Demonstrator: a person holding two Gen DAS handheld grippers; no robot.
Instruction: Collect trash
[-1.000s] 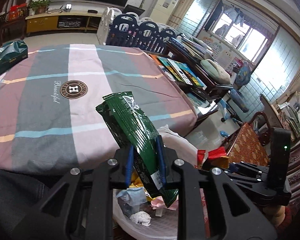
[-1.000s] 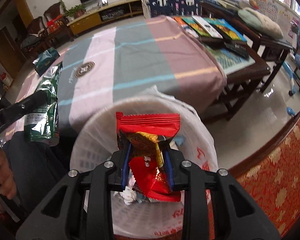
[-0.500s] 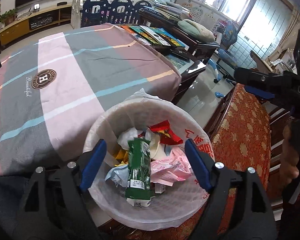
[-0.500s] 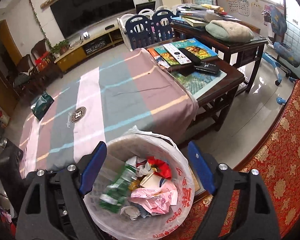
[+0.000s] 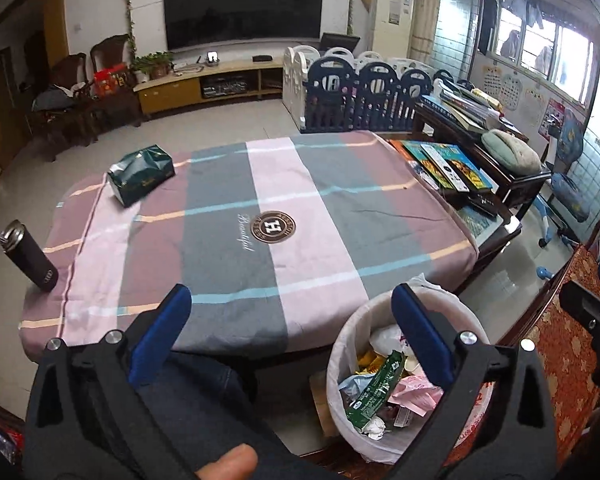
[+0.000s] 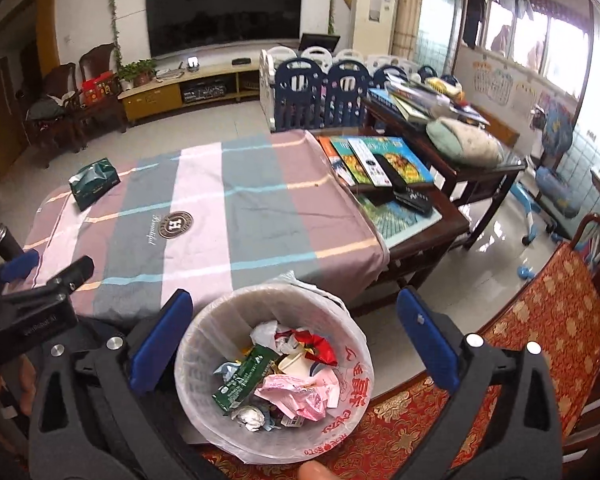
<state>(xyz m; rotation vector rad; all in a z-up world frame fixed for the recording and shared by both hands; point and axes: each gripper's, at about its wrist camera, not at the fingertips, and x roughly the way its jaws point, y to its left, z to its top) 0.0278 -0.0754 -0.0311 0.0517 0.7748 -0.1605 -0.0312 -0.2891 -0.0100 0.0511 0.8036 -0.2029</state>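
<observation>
A white lined trash bin (image 6: pixel 356 396) stands on the floor at the table's near edge; it also shows in the left wrist view (image 5: pixel 340 344). In it lie the green wrapper (image 6: pixel 246 376), the red wrapper (image 6: pixel 318 346), pink plastic and other scraps. The green wrapper shows in the left wrist view (image 5: pixel 376 386) too. My right gripper (image 6: pixel 292 312) is open and empty above the bin. My left gripper (image 5: pixel 288 300) is open and empty, over the table's near edge, left of the bin.
The table (image 5: pixel 228 264) has a striped cloth with a green tissue pack (image 5: pixel 140 174) at its far left. A dark bottle (image 5: pixel 30 256) stands at its left edge. A side table with books (image 6: pixel 376 160) is on the right. A red patterned seat (image 6: pixel 540 320) is near right.
Both grippers let go of their wrappers, which dropped into the bin. Both have since risen and pulled back from the bin, jaws wide open.
</observation>
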